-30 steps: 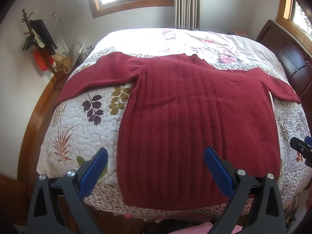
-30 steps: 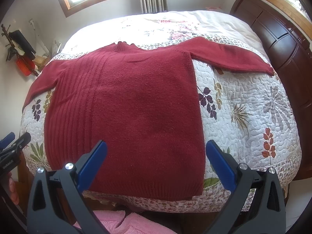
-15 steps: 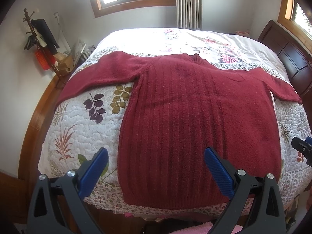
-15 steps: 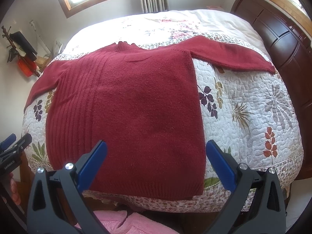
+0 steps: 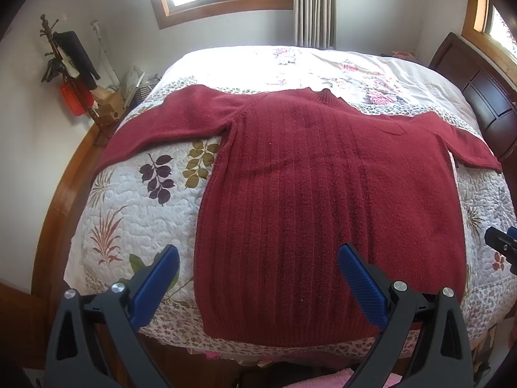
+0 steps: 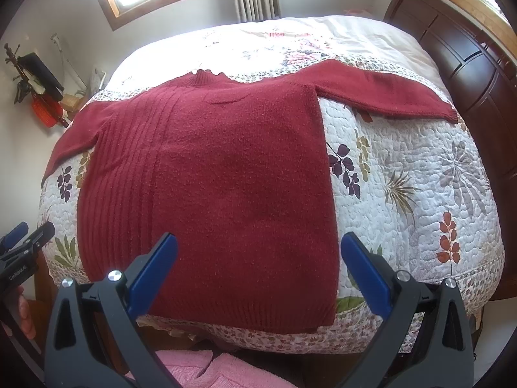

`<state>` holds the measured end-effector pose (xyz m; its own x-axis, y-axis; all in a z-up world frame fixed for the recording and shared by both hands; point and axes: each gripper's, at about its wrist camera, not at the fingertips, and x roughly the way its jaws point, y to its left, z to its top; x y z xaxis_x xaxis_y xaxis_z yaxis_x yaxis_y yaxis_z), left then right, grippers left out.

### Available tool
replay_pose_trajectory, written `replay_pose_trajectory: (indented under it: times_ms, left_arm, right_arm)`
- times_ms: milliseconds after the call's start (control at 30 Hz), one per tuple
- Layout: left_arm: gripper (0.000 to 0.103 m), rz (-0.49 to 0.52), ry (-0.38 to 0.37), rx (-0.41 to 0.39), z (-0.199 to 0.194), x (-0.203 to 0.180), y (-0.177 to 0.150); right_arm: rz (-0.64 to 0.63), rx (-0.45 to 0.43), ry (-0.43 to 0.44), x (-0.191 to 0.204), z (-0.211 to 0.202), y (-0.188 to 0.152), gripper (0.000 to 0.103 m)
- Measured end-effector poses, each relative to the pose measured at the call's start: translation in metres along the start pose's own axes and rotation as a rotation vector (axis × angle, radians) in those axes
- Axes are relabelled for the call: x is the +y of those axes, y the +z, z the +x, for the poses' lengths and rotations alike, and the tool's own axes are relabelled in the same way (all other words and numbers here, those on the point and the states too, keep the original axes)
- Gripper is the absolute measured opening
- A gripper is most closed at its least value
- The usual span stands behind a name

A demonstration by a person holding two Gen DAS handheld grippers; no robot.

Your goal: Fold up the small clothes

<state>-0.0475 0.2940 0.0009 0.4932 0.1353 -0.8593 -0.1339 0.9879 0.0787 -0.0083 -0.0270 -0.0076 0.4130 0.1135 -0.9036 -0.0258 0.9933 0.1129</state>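
Note:
A dark red knitted sweater (image 5: 323,174) (image 6: 219,174) lies flat on the quilted bed, sleeves spread left and right, hem toward me at the bed's near edge. My left gripper (image 5: 258,258) hovers open above the hem's left half, its blue pads wide apart and holding nothing. Over the hem's right half, my right gripper (image 6: 258,249) stands open too, empty. Each gripper's tip shows at the edge of the other's view: the right gripper (image 5: 504,245), the left gripper (image 6: 22,239).
The floral quilt (image 5: 135,200) covers the bed. A dark wooden headboard (image 6: 468,51) stands on the right, a coat stand with bags (image 5: 68,68) at the left wall. Pink cloth (image 6: 200,371) lies below the bed's near edge. A hand (image 6: 24,317) shows at the lower left.
Both views shifted slightly; the grippers drifted a little relative to the bed. The sweater has not moved and both grippers stayed open.

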Motion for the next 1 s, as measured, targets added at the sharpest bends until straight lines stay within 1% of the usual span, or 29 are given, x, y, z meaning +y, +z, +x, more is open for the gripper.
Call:
replay_pose_trajectory:
  times_ms: [233,333,500,600,667,733,800,833,867,933,1000]
  left_arm:
    - [0.099,0.003,-0.003,0.002,0.000,-0.004,0.001]
    - [0.099,-0.008,-0.026,0.004,0.002,-0.006,0.003]
    - [0.099,0.008,-0.044,0.061,0.020,-0.020,0.008]
    - [0.099,0.008,-0.066,0.094,0.033,-0.035,0.015]
    - [0.099,-0.001,-0.076,0.101,0.043,-0.051,0.026]
    - [0.099,-0.016,-0.093,0.078,0.049,-0.069,0.041]
    - [0.099,-0.050,-0.125,0.006,0.052,-0.088,0.059]
    - [0.099,-0.071,-0.142,-0.030,0.053,-0.097,0.068]
    - [0.099,-0.090,-0.154,-0.046,0.056,-0.106,0.077]
    - [0.099,-0.099,-0.183,-0.032,0.066,-0.128,0.099]
    - [0.099,-0.053,-0.196,-0.012,0.080,-0.161,0.123]
  right_arm:
    - [-0.001,0.000,0.001,-0.001,0.000,0.001,0.100]
    - [0.001,0.002,0.006,-0.003,0.002,0.001,0.100]
    - [0.018,0.011,0.025,-0.023,0.011,0.009,0.100]
    - [0.054,0.016,0.022,-0.056,0.019,0.023,0.100]
    - [0.080,0.011,0.034,-0.079,0.023,0.034,0.100]
    - [0.090,0.003,0.024,-0.108,0.029,0.052,0.100]
    - [0.104,-0.010,0.004,-0.136,0.035,0.069,0.100]
    - [0.127,-0.013,-0.025,-0.159,0.039,0.083,0.100]
    - [0.140,-0.020,-0.032,-0.174,0.042,0.091,0.100]
    - [0.167,-0.034,-0.045,-0.212,0.051,0.112,0.100]
    - [0.193,-0.028,-0.098,-0.256,0.065,0.136,0.100]
